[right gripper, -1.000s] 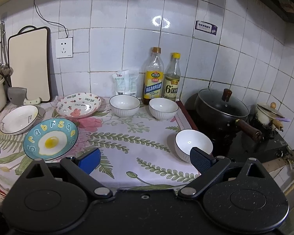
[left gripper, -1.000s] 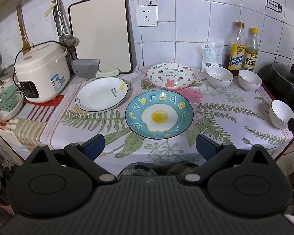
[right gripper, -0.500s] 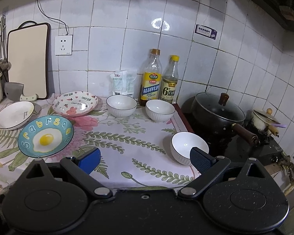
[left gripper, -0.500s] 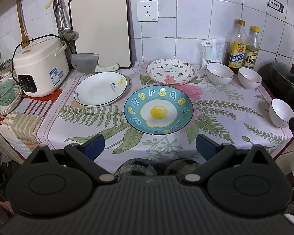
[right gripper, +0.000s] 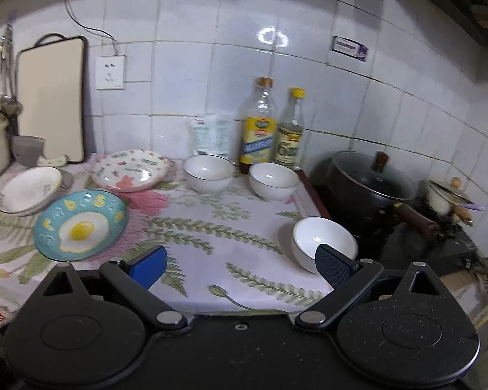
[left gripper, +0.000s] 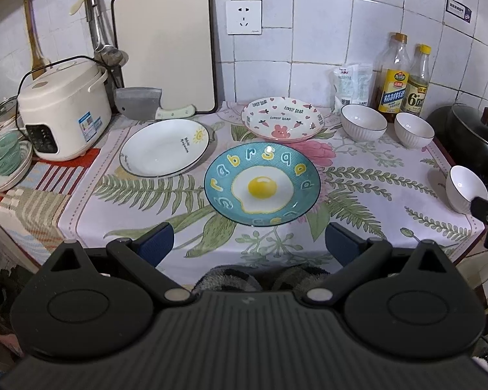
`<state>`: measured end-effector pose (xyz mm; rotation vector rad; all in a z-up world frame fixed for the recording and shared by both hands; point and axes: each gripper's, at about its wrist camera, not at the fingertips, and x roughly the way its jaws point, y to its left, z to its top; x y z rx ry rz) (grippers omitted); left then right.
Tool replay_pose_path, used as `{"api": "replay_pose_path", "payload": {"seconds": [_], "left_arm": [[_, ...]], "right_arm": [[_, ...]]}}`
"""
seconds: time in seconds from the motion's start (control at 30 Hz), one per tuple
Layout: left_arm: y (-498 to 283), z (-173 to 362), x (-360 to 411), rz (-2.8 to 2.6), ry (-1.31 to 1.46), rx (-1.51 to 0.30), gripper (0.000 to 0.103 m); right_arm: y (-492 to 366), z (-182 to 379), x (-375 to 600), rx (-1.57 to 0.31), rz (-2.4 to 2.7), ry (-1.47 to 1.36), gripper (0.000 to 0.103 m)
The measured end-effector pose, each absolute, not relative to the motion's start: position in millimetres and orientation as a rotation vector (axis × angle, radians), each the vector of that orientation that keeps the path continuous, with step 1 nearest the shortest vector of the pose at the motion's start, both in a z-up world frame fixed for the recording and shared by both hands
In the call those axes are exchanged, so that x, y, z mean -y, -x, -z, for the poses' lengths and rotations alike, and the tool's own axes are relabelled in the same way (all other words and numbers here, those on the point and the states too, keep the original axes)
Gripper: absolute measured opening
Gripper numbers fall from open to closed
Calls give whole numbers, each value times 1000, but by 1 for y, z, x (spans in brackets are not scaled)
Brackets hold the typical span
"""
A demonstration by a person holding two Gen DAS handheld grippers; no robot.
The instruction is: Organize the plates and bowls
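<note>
A blue fried-egg plate (left gripper: 262, 183) lies mid-counter, also in the right wrist view (right gripper: 81, 224). A white plate (left gripper: 164, 151) lies to its left and a pink patterned plate (left gripper: 281, 118) behind it. Two white bowls (left gripper: 362, 125) (left gripper: 413, 129) stand at the back right. A third white bowl (right gripper: 323, 240) sits near the counter's right edge. My left gripper (left gripper: 249, 242) is open and empty, in front of the blue plate. My right gripper (right gripper: 240, 268) is open and empty, its right finger close to the third bowl.
A rice cooker (left gripper: 63, 113), a cleaver (left gripper: 146, 104) and a cutting board (left gripper: 164, 48) stand at the back left. Two bottles (right gripper: 260, 125) stand against the wall. A black pot (right gripper: 371, 185) sits on the stove to the right.
Both grippers have drawn back and risen slightly from the counter; the right wrist view has tilted and blurred. Both stay open. No dish has moved.
</note>
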<state>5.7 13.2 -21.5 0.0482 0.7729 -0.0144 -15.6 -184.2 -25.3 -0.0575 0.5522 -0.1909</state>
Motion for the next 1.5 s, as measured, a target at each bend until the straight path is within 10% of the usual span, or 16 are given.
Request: {"api": "replay_pose_path", "payload": {"seconds": [0.63,0.93,1.2,1.37,1.5], "left_arm": [[-119,79,-84,-95,16,-798,96],[-167,140,-91,-48,155,-886,77],[-183,164,-91,-2,226,-949,50],[-190,173,-94,21,273,-1012,21],[-190,177,-96,16,302,-1017,18]], "right_arm": [[-130,103,128,-519,-360,2,96],[-178,154,136,-676,-330,-170,85],[-200,179,140,-777,-331,-267,57],[-205,184,143,-794,-353,-309,20],[-204,185,142,-785,-362,-297,20]]}}
